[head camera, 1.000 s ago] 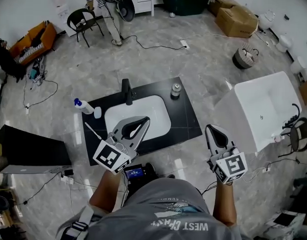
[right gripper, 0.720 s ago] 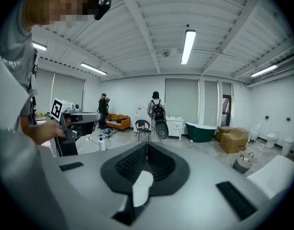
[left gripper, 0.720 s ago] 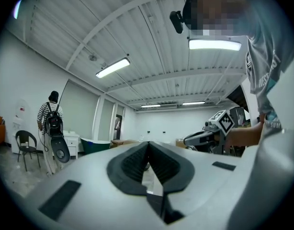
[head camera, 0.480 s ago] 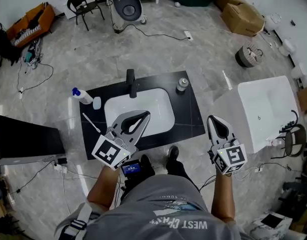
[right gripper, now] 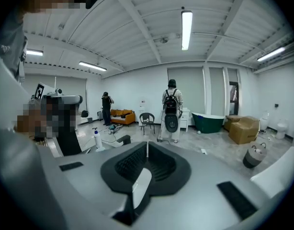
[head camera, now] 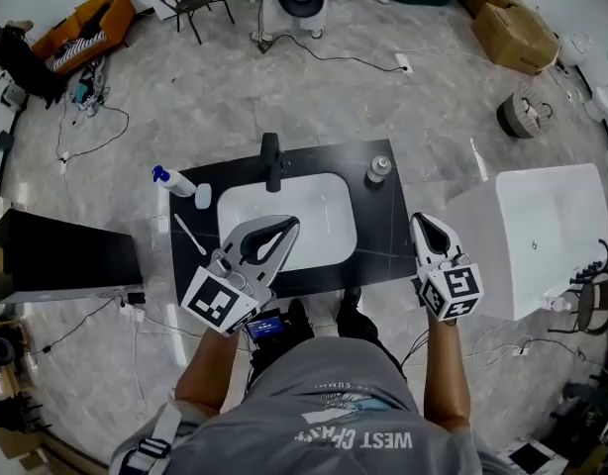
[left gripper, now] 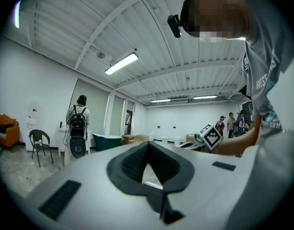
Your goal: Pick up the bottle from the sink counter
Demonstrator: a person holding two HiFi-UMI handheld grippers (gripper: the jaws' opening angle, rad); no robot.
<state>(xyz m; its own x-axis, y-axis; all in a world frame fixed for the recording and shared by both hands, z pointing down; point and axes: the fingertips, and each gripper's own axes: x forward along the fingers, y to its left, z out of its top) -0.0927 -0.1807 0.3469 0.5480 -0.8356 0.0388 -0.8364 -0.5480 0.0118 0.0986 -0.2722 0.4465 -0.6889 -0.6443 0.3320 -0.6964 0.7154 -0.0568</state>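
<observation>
Grey shirt reads "WEST"; left gripper and right gripper both have jaws together.

Seemingly marble floor holds white bathtub, cardboard boxes.

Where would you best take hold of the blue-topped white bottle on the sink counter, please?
Grip the bottle by its white body, below the blue head, probably coming level from the front with the left hand-held gripper. It stands upright at the counter's left end, sides unobstructed.
</observation>
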